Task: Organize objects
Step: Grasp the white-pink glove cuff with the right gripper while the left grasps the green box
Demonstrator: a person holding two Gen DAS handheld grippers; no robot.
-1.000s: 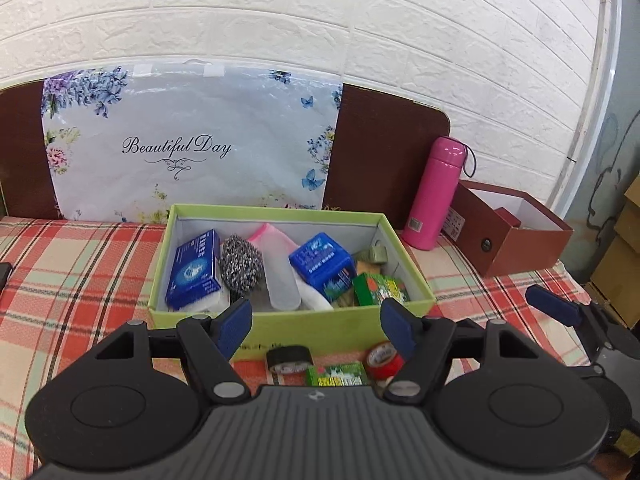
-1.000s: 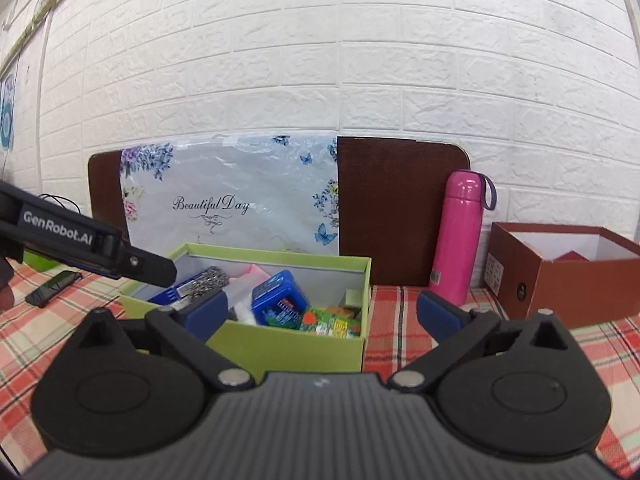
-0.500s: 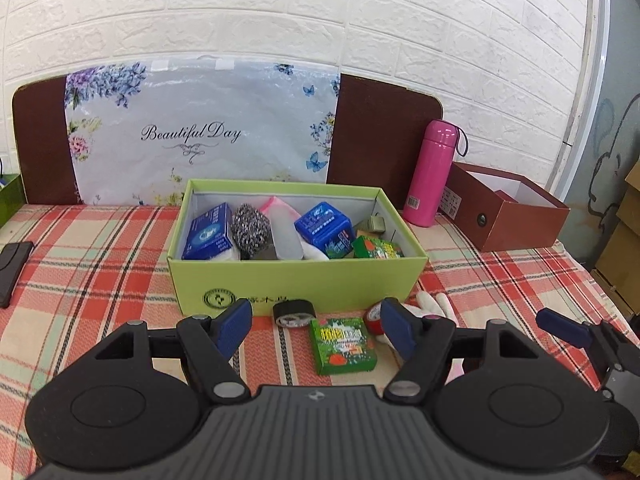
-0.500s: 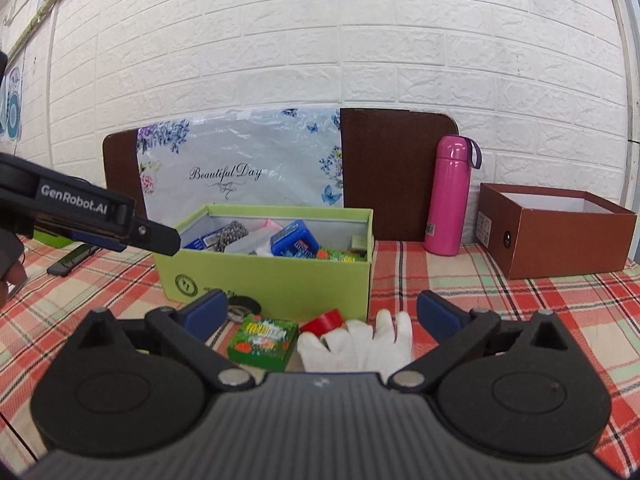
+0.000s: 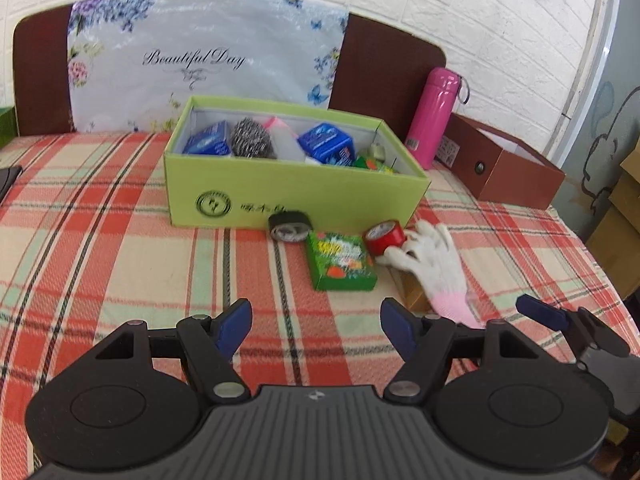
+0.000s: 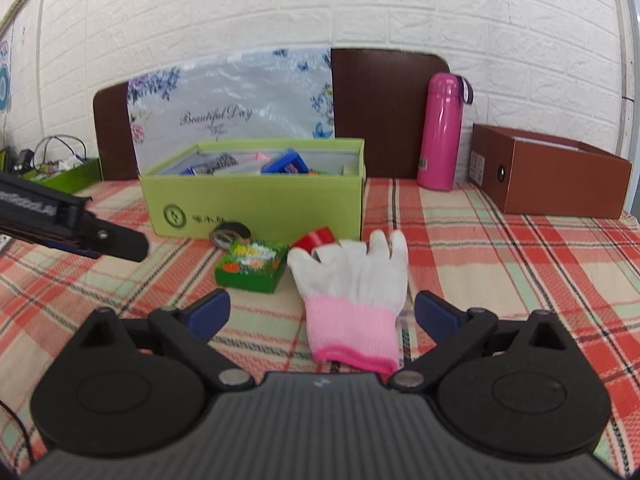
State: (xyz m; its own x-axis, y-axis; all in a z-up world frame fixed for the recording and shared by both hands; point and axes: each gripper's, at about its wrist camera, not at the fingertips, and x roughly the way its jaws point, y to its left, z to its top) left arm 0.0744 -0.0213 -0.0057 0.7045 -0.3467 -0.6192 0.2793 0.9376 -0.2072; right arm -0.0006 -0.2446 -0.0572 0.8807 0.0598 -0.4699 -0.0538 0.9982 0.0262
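Left wrist view gives me a broad stretch of bare plaid surface to the left of the items, running to the green box at the back; my left hand-held gripper hangs over it with jaws moderately apart and nothing between them. Room tightens on the right, where the brown box and pink bottle stand near the wall. From the right wrist view, my right hand-held gripper is nearly fully spread and its jaws are closing, with the pink cuff of the white glove lying between the blue pads, untouched. The glove lies flat, fingers toward the green box, its fingertips touching a red tape roll. Just left sit a green packet and a black tape roll against the box front.
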